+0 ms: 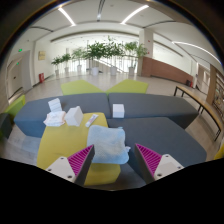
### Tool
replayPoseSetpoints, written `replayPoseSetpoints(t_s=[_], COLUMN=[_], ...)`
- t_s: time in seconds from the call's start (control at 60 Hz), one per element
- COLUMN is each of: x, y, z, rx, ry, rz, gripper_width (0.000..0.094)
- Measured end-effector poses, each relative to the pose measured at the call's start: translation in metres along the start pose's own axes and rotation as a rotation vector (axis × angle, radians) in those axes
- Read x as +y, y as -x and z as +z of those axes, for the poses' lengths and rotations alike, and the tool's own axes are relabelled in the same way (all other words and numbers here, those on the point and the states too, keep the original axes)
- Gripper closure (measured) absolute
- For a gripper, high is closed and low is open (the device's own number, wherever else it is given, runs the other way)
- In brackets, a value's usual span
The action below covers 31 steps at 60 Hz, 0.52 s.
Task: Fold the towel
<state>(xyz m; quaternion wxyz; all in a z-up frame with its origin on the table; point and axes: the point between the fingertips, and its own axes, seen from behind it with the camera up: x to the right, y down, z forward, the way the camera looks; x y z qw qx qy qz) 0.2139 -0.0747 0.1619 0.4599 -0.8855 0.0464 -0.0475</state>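
A yellow towel [66, 140] lies flat on the grey table [160, 135], running from beyond the fingers back under the left finger. A crumpled pale blue-white cloth [108, 144] lies on its near right part, just ahead of and between the fingers. My gripper [113, 160] hovers above the table with its two pink-padded fingers [80, 160] spread wide apart, nothing pressed between them.
White crumpled items [64, 118] lie at the towel's far end, and a small white box [118, 110] stands further back on the table. Yellow-green seats [95, 87] and potted plants [100, 52] stand beyond. A railing [205, 112] runs on the right.
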Motion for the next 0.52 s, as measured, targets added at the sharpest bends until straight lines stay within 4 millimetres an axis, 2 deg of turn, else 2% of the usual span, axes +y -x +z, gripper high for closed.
replayPoseSetpoints(t_s=[0.183, 0.3, 0.383, 0.467, 0.517], x=[-0.004, -0.007, -0.008, -0.019, -0.017], y=[0.058, 0.08, 0.083, 0.06, 0.058], z=[-0.078, -0.105, -0.115, -0.111, -0.108], rx=[-0.073, -0.094, -0.101, -0.018, -0.035], ry=[-0.091, -0.143, -0.16, -0.204, -0.203], rz=[-0.06, -0.128, -0.112, -0.076, -0.049], gripper_width=[0.0092, 0.0091, 0.0095, 0.0087, 0.0101])
